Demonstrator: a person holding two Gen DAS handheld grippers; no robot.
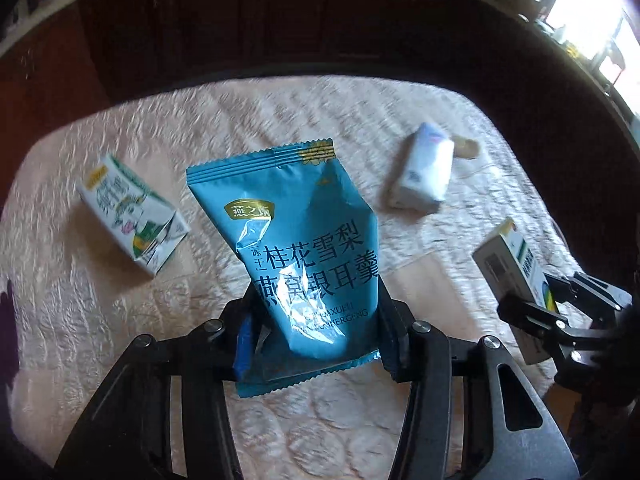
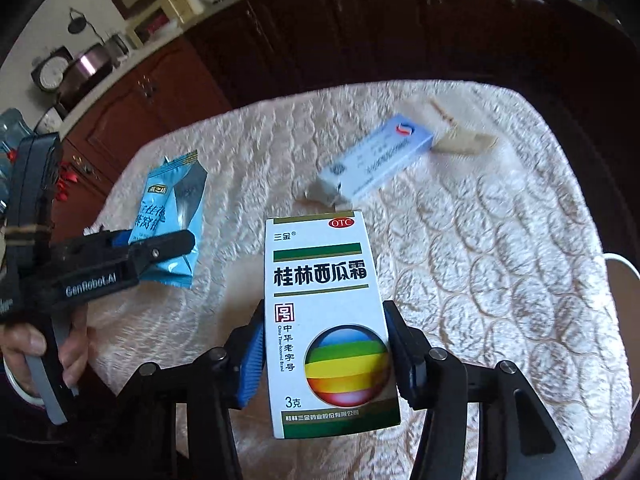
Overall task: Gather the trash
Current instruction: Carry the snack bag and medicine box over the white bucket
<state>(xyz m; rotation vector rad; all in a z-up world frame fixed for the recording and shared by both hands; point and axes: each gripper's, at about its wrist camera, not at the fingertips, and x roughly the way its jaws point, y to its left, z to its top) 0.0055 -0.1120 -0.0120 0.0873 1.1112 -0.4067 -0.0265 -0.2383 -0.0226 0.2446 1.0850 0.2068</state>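
Your left claw point(image 1: 316, 344) is clamped on the blue snack pouch point(image 1: 296, 256), gripping its lower part from both sides; the pouch stands upright above the counter point(image 1: 280, 120), clear of its cream quilted cover. In the right wrist view the same pouch point(image 2: 172, 224) appears at 9 o'clock, held in the left claw point(image 2: 160, 246).

Your right claw point(image 2: 324, 360) is clamped on the white medicine box point(image 2: 326, 320), fingers pressing both narrow sides, with the printed face toward the camera. In the left wrist view this box point(image 1: 516, 268) sits at 3 o'clock in the right claw point(image 1: 532, 308).

On the counter, a green-and-white carton point(image 1: 132, 220) lies at 9 o'clock in the left wrist view. A pale blue box point(image 2: 380, 160) lies at 12 o'clock in the right wrist view, one end flap open. A beige scrap point(image 2: 464, 142) lies just beside its far end; whether they touch cannot be told.
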